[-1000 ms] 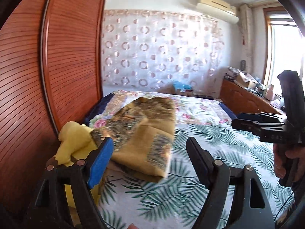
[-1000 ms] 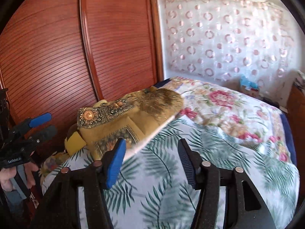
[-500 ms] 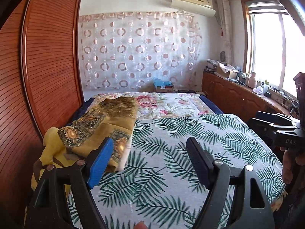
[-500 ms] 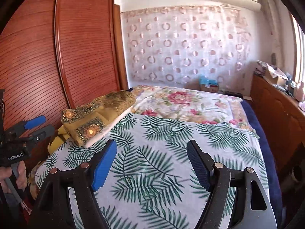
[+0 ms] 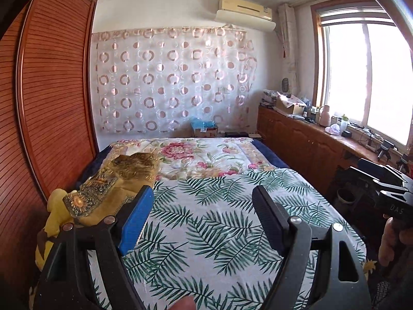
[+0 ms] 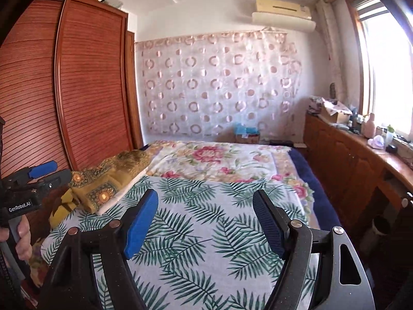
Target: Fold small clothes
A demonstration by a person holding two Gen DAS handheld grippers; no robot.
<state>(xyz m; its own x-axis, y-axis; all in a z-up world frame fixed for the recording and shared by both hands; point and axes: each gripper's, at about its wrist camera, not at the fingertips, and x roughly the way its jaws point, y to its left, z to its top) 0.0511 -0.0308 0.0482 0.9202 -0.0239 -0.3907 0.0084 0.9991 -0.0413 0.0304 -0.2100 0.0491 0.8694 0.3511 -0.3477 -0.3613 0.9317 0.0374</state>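
A folded mustard-gold patterned garment (image 5: 113,186) lies on the left side of the bed, on the palm-leaf sheet (image 5: 214,219); it also shows in the right wrist view (image 6: 108,180). A yellow cloth (image 5: 55,214) sits beside it at the bed's left edge. My left gripper (image 5: 204,217) is open and empty, held back above the sheet, right of the garment. My right gripper (image 6: 205,219) is open and empty above the sheet's middle. Each gripper shows at the edge of the other's view.
A wooden slatted wardrobe (image 5: 51,103) stands close along the bed's left side. A floral quilt (image 5: 201,155) covers the far half of the bed. A wooden cabinet (image 5: 309,149) with clutter runs under the window on the right. A patterned curtain hangs on the far wall.
Both grippers have pulled back and up from the folded garment, which stays on the bed's left side. The views have widened to take in the whole room.
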